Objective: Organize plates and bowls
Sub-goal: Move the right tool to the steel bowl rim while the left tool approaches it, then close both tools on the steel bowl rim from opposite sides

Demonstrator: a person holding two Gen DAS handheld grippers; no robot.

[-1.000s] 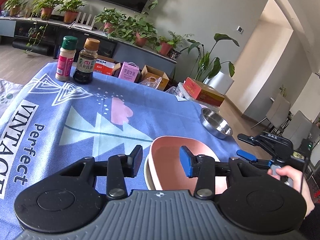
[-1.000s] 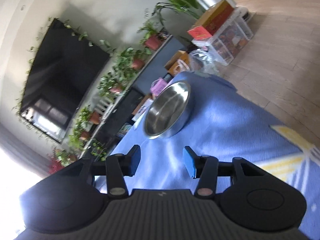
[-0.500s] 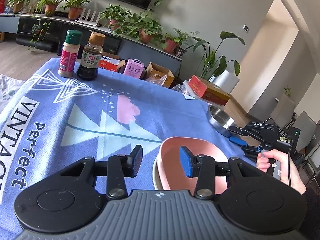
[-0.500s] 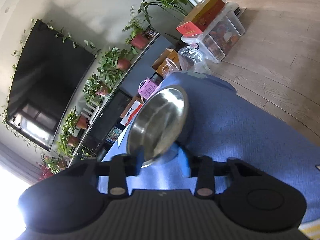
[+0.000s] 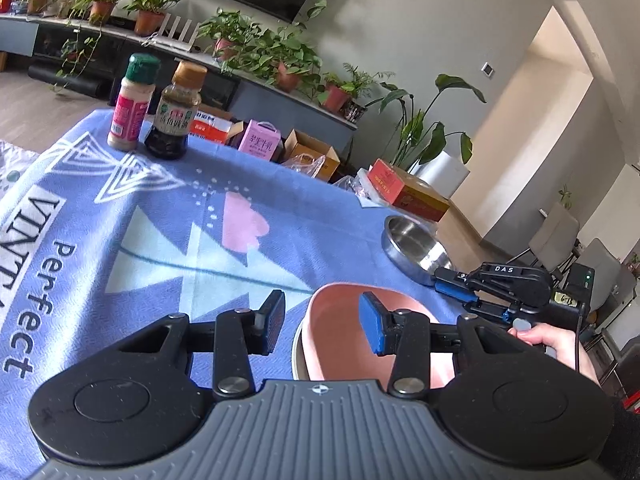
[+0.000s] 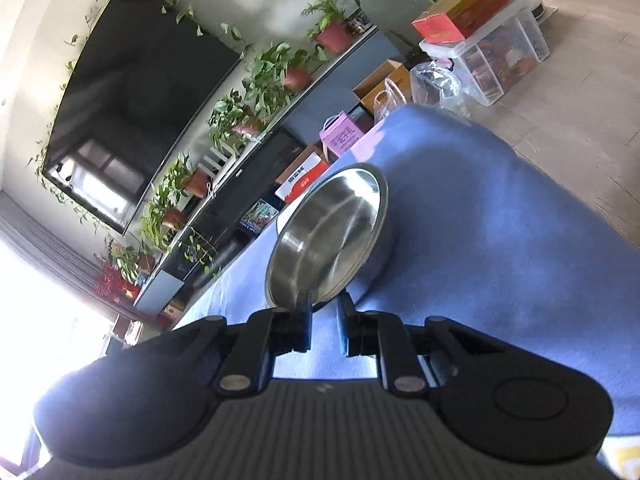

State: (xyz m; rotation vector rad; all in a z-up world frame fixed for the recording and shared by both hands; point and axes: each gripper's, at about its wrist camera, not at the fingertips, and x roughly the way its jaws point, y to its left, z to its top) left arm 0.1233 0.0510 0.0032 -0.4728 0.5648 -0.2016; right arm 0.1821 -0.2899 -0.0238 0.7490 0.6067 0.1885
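A steel bowl (image 5: 414,240) (image 6: 328,236) sits near the right edge of the blue cloth. My right gripper (image 6: 324,308) (image 5: 452,284) has its jaws closing on the bowl's near rim, with the pads pinching it; a hand (image 5: 552,340) holds this gripper. A pink bowl (image 5: 340,344) rests in a pale dish (image 5: 297,354) close in front of the left camera. My left gripper (image 5: 322,322) is open. Its left finger stands outside the pink bowl's left rim and its blue-padded right finger over the bowl's inside. Neither pad presses on the bowl.
Two bottles, one green-capped (image 5: 132,102) and one of dark sauce (image 5: 176,112), stand at the far left of the patterned blue cloth (image 5: 160,220). Cardboard boxes (image 5: 312,152), a plastic bin (image 6: 492,60) and potted plants lie beyond the table's far and right edges.
My right gripper has moved forward to the steel bowl and its jaws have come together on the near rim. The left gripper has barely moved and kept the same gap.
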